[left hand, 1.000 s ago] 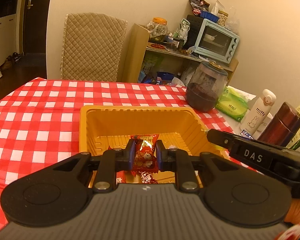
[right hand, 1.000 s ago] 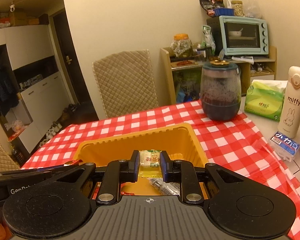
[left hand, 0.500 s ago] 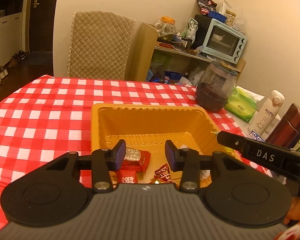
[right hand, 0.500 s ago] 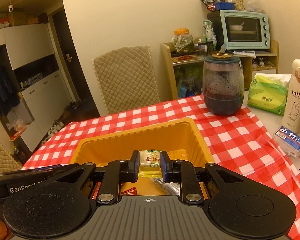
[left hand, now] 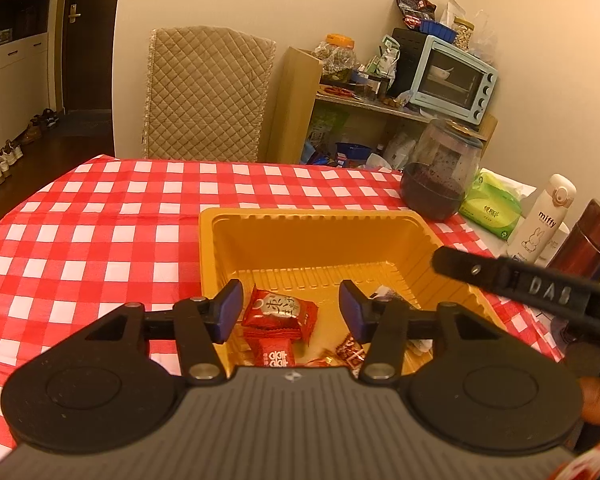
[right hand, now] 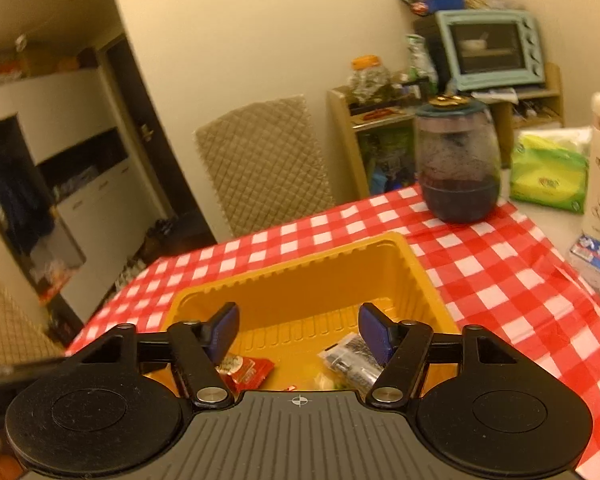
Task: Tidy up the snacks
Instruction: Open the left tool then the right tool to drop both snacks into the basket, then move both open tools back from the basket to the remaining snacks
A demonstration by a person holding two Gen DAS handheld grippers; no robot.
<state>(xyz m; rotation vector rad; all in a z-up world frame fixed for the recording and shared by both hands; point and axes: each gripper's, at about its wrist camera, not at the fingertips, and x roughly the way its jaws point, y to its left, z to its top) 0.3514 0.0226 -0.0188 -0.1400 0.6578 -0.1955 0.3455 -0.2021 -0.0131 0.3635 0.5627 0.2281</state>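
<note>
A yellow plastic tray (left hand: 300, 236) sits on the red checked tablecloth and holds several wrapped snacks. A red candy packet (left hand: 280, 314) lies in it below my left gripper (left hand: 291, 310), which is open and empty above the tray's near end. The right gripper's body (left hand: 540, 288) crosses the left view at the right. In the right wrist view my right gripper (right hand: 298, 330) is open and empty over the same tray (right hand: 300, 268). A red packet (right hand: 244, 372) and a silver-black packet (right hand: 352, 360) lie below it.
A dark glass jar (left hand: 440, 176) stands past the tray's far right corner. A green tissue pack (left hand: 492, 212), a white miffy bottle (left hand: 544, 216) and a dark red flask (left hand: 592, 240) stand at the right. A quilted chair (left hand: 204, 96) is behind the table.
My left gripper opened and dropped the red candy packet into the tray. My right gripper opened too, letting go of the pale green packet it held, and swung a little.
</note>
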